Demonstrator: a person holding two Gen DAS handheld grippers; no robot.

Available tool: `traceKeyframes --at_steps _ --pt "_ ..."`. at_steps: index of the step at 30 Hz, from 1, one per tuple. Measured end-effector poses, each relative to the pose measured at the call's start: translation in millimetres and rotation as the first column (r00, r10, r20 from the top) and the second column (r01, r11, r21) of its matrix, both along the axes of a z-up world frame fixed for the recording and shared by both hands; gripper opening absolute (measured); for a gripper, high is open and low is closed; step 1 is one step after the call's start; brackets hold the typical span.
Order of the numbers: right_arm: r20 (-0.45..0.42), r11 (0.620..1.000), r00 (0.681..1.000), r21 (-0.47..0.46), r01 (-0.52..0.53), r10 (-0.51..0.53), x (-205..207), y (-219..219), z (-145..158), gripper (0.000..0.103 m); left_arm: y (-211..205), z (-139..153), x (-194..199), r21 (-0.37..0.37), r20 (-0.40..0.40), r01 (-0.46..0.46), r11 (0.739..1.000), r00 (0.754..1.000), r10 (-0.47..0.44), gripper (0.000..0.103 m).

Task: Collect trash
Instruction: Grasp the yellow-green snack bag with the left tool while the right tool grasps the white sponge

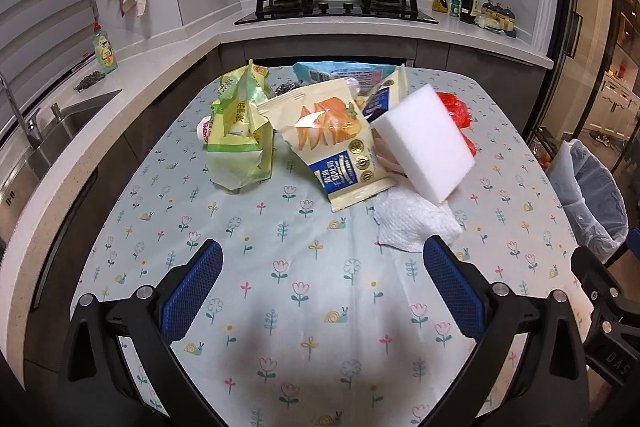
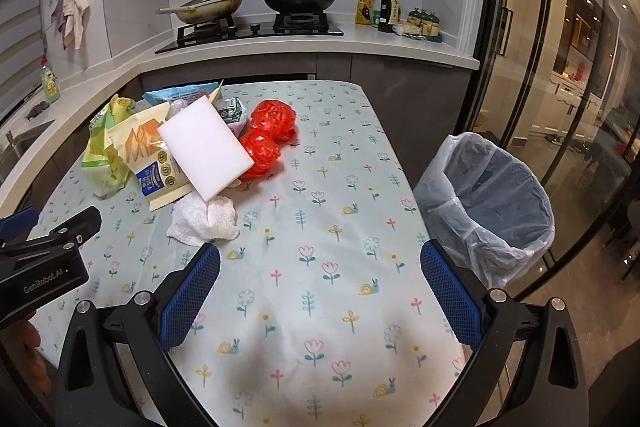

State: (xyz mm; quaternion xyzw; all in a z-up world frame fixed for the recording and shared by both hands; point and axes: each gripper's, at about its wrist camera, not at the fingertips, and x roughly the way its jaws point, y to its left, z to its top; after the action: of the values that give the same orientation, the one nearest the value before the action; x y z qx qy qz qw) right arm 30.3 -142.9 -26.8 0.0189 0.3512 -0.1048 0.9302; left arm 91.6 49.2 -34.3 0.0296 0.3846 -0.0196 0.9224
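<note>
I see both my grippers, left gripper and right gripper, spread wide and holding nothing. The trash pile sits ahead on the table, well past my fingertips, untouched.

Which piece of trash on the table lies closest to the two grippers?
The crumpled white paper towel, lying at the near edge of the pile. The snack bags and the red plastic bag lie farther back.

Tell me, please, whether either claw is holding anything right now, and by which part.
Nothing is held. The left claw and the right claw are both open over bare tablecloth, short of the trash pile; the nearest piece, the crumpled paper towel, lies untouched.
</note>
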Motion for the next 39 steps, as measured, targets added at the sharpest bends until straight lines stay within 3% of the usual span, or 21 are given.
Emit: traceKeyframes --at_steps 13,26,30,33,35,36,37,39 --pt "-0.025 0.996 0.996 -0.028 -0.086 0.086 77.4 41.7 -15.3 0.096 79.5 -21.1 77.4 -0.063 -0.048 -0.095 0.993 0.995 0.092 0.096" --pt "-0.046 0.969 0.979 -0.14 -0.204 0.2 146.9 78.6 -27.1 0.096 97.8 -41.8 143.0 -0.074 -0.07 0.0 0.997 0.998 -0.006 0.096" --pt "-0.062 0.951 0.969 -0.186 -0.248 0.241 158.9 90.7 -32.3 0.096 107.9 -43.8 155.1 -0.125 -0.067 0.006 0.992 0.998 -0.014 0.096" --pt "-0.075 0.943 0.964 -0.203 -0.265 0.255 166.8 94.9 -37.9 0.096 110.9 -44.3 160.4 -0.158 -0.066 0.023 0.987 0.997 -0.033 0.087" --pt "-0.083 0.941 0.961 -0.195 -0.276 0.265 170.4 96.5 -40.6 0.094 110.4 -46.0 164.3 -0.175 -0.08 0.045 0.984 0.995 -0.06 0.073" --pt "-0.082 0.941 0.96 -0.194 -0.277 0.266 170.8 97.3 -40.9 0.09 108.7 -47.1 165.2 -0.179 -0.087 0.053 0.982 0.994 -0.07 0.067" --pt "-0.088 0.941 0.959 -0.191 -0.28 0.268 171.3 97.6 -41.6 0.079 106.7 -48.1 165.4 -0.177 -0.092 0.061 0.982 0.993 -0.079 0.056" --pt "-0.088 0.944 0.96 -0.177 -0.277 0.265 170.8 96.4 -41.5 0.076 103.8 -48.2 163.1 -0.168 -0.09 0.074 0.983 0.992 -0.09 0.047"
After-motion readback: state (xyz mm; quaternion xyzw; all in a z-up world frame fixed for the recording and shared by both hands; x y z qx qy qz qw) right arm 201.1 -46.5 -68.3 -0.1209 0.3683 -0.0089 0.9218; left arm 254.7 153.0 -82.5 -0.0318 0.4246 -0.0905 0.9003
